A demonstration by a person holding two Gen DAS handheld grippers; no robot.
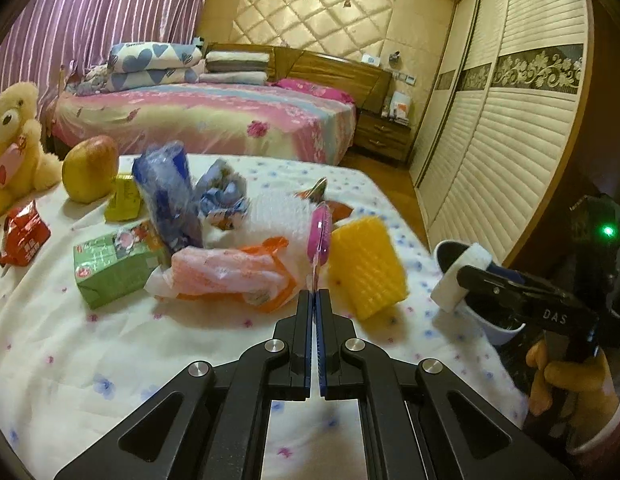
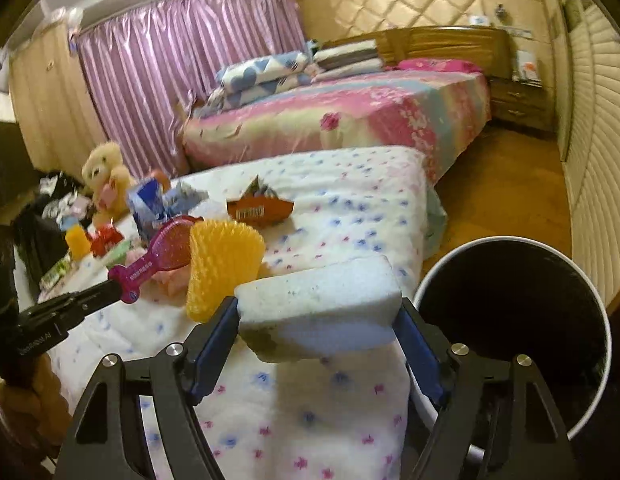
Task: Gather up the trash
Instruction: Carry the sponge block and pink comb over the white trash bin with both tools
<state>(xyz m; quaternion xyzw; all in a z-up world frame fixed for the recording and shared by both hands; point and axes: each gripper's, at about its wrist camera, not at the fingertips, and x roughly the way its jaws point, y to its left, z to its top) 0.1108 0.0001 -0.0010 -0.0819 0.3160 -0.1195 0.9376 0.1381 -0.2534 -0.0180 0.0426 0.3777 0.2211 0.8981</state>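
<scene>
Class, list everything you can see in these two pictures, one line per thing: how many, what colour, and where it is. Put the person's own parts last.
Sponge: one, white, between the right claw's pads, beside the bin.
Bin: one, white rim, dark inside, at the table's right edge.
Hairbrush: one, pink, handle pinched in the left claw.
Foam net: one, yellow, on the cloth beside the brush.
Carton: one, green, lying on the cloth.
Wrappers: several, orange, blue, red, piled mid-table.
Apple: one, yellow-red, far left.
Teddy bear: one, cream, table's left end.
Bed: one, pink cover, behind.
Left claw: shut.
Right claw: around the sponge.
Hand: one, gloved.
</scene>
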